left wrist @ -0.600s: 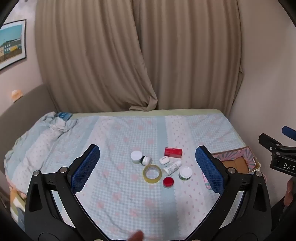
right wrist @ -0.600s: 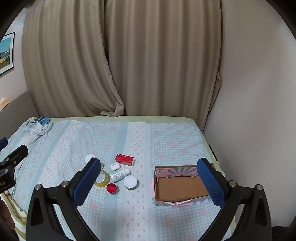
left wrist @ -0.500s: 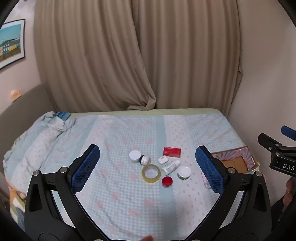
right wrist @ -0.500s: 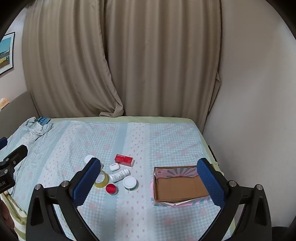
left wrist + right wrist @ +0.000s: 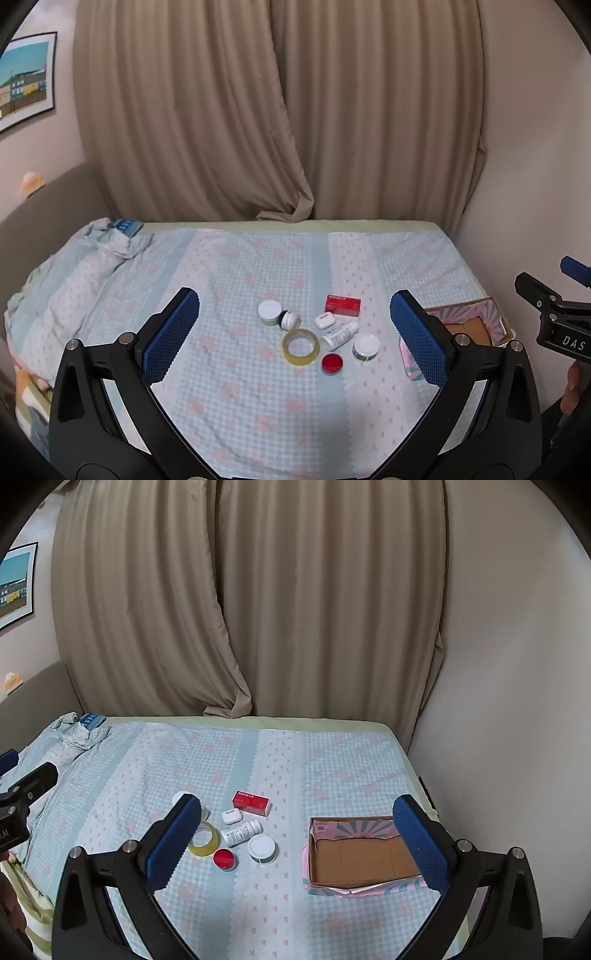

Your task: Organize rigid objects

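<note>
Checked bedspread (image 5: 236,387), red box (image 5: 342,305) – lettering unreadable, both claws wide open – empty

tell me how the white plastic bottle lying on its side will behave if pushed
The white plastic bottle lies sideways, so it would probably roll. The soft checked bedspread may slow it. It looks small, so likely light.

Beige pleated curtains (image 5: 280,110) fill the upper middle of the frame, their hems bunching onto the bed (image 5: 221,266) below. The bed wears a pale blue checked cover with pink flowers, rumpled at the left. A framed picture (image 5: 24,79) hangs at upper left; a plain cream wall (image 5: 517,664) runs down the right
</note>
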A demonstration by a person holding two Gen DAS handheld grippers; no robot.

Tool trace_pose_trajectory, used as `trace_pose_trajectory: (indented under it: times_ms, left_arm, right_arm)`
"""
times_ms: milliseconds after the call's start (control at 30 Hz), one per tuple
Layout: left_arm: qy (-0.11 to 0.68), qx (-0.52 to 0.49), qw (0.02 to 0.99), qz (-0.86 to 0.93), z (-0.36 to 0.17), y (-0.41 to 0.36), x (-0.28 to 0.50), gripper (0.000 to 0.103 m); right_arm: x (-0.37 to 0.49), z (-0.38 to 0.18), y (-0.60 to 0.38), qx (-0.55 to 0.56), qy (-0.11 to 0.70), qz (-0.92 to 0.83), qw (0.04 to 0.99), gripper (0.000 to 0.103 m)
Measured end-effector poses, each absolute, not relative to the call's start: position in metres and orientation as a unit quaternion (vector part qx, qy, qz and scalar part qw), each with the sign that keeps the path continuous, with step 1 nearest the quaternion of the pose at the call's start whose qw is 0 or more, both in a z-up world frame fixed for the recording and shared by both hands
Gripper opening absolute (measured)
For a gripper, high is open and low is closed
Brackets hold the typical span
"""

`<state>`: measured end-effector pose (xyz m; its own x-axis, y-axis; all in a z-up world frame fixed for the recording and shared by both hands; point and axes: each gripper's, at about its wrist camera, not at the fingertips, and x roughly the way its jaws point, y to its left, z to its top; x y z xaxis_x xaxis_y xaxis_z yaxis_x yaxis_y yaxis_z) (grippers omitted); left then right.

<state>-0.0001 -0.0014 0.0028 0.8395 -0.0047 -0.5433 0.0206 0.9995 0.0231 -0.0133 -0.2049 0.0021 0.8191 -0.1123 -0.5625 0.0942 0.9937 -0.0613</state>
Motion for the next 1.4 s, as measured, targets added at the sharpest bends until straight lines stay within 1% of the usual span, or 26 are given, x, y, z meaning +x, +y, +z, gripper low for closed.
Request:
trace_pose_trajectory:
  times_ms: [367, 1400]
  left_arm:
    - [0.280, 0.005, 0.960, 0.000, 0.0067, 0.0006, -0.0005, 0.103]
    - [0.280, 0.005, 0.960, -0.002, 0.0035, 0.0005, 0.0007, 0.102]
  right_arm:
    - [-0.0045, 0.0096, -0.2083, -0.017, 0.292, -0.049, 0.955, 0.103]
    - [-0.0085, 0.0041, -0.2064, -0.012, 0.295, -0.052, 0.954, 0.103]
